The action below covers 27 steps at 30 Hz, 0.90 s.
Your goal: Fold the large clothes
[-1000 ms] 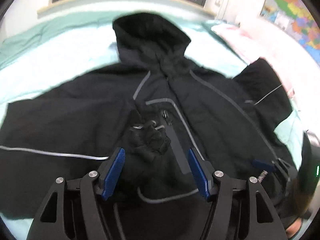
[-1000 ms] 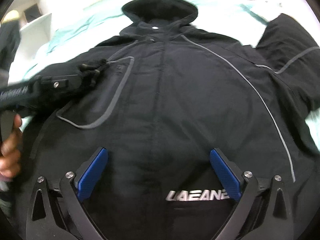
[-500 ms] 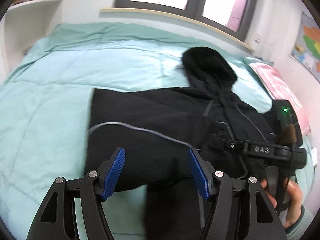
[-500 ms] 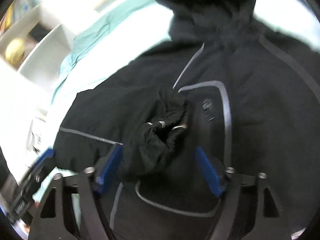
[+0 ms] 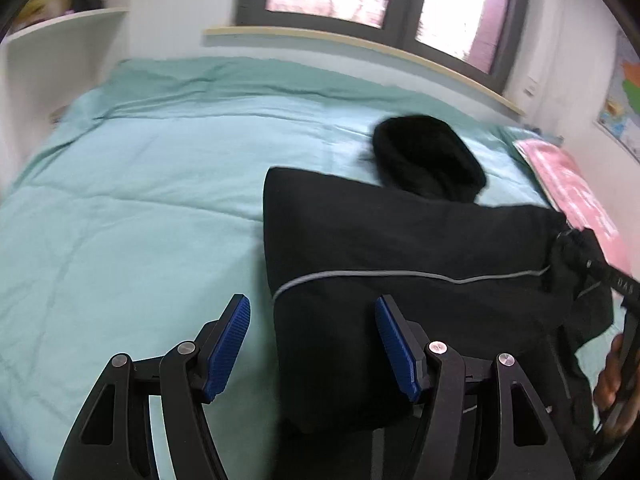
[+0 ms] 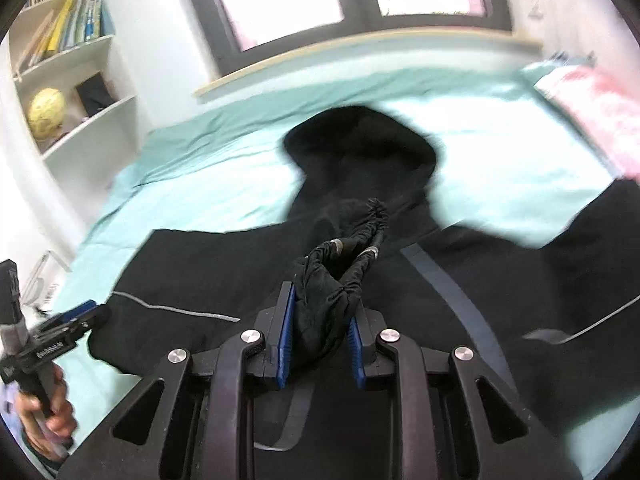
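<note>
A black hooded jacket [image 5: 400, 240] lies on the bed, its hood [image 5: 428, 160] toward the window. Its left sleeve, with a grey piping line, lies folded across the body. My right gripper [image 6: 320, 320] has its jaws closing, and the blue pads press on the gathered sleeve cuff [image 6: 344, 256], lifted above the jacket [image 6: 224, 276]. The left wrist view shows that gripper [image 5: 576, 240] at the far right with the cuff. My left gripper [image 5: 312, 344] is open with nothing held, hovering over the jacket's left folded edge. In the right wrist view it [image 6: 80, 316] is at the far left.
A teal bed cover [image 5: 140, 200] spreads to the left of the jacket. A pink pillow [image 5: 576, 196] lies at the right edge of the bed. White shelves [image 6: 80, 80] with books and a yellow ball stand on the left. A window sill [image 5: 360, 46] runs behind.
My right gripper went from wide open to shut on the sleeve cuff and rose with it. My left gripper swung from the jacket's middle to its left edge, still open.
</note>
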{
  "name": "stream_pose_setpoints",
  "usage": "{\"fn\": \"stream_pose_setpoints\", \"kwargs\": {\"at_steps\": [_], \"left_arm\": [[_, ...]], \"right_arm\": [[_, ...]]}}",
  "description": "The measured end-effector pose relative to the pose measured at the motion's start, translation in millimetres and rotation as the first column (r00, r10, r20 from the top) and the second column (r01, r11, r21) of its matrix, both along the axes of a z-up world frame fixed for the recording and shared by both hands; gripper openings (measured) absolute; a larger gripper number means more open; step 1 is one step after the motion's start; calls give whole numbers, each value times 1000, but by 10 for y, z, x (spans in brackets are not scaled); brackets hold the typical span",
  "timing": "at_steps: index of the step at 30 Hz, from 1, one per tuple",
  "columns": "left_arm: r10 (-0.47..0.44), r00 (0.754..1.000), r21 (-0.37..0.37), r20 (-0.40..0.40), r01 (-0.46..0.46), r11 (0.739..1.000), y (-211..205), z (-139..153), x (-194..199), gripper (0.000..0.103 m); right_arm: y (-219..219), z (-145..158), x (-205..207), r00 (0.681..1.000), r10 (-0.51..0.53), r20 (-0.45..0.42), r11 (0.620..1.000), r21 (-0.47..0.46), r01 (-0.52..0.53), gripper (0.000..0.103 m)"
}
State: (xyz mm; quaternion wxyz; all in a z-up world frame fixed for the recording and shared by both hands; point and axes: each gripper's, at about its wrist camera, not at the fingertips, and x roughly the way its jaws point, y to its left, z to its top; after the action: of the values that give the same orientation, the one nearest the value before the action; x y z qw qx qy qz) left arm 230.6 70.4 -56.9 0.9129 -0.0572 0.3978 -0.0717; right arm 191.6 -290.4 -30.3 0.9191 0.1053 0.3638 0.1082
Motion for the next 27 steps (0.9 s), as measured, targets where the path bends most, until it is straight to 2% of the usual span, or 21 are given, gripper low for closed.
{"fn": "stream_pose_setpoints", "kwargs": {"at_steps": [4, 7, 12, 14, 16, 19, 20, 22, 23, 24, 27], "left_arm": [[-100, 993, 47, -58, 103, 994, -565, -211, 182, 67], [-158, 978, 80, -134, 170, 982, -908, -521, 263, 67], [-148, 964, 162, -220, 185, 969, -1105, -1084, 396, 67], [-144, 964, 151, -225, 181, 972, -1090, -1100, 416, 67], [-148, 960, 148, -238, 186, 971, -1057, -1055, 419, 67], [-174, 959, 113, -222, 203, 973, -1030, -831, 383, 67], [-194, 963, 75, -185, 211, 975, -1007, -679, 346, 67], [-202, 971, 32, -129, 208, 978, -1007, -451, 324, 67], [-196, 973, 26, -118, 200, 979, -1033, -396, 319, 67], [-197, 973, 23, -118, 201, 979, -1085, -374, 339, 67], [-196, 967, 34, -161, 204, 978, -1224, -552, 392, 67]], "right_arm": [[-508, -55, 82, 998, -52, -16, 995, -91, 51, 27], [-908, -303, 163, 992, -102, -70, 989, -119, 93, 27], [-1228, -1066, 207, 965, -136, -223, 987, -110, 113, 28], [-1258, -1418, 201, 940, -149, -306, 987, -109, 121, 27], [-1291, -1504, 203, 935, -147, -323, 988, -103, 119, 27], [-1310, -1282, 160, 928, -163, -334, 986, -95, 139, 33], [-1276, -1152, 91, 937, -165, -307, 985, -98, 141, 40], [-1101, -734, -36, 972, -160, -171, 979, -153, 135, 51], [-982, -574, -64, 982, -144, -118, 978, -167, 123, 62], [-883, -483, -59, 988, -123, -93, 981, -164, 106, 67], [-495, -480, 69, 993, -51, -107, 986, -164, 33, 67]]}}
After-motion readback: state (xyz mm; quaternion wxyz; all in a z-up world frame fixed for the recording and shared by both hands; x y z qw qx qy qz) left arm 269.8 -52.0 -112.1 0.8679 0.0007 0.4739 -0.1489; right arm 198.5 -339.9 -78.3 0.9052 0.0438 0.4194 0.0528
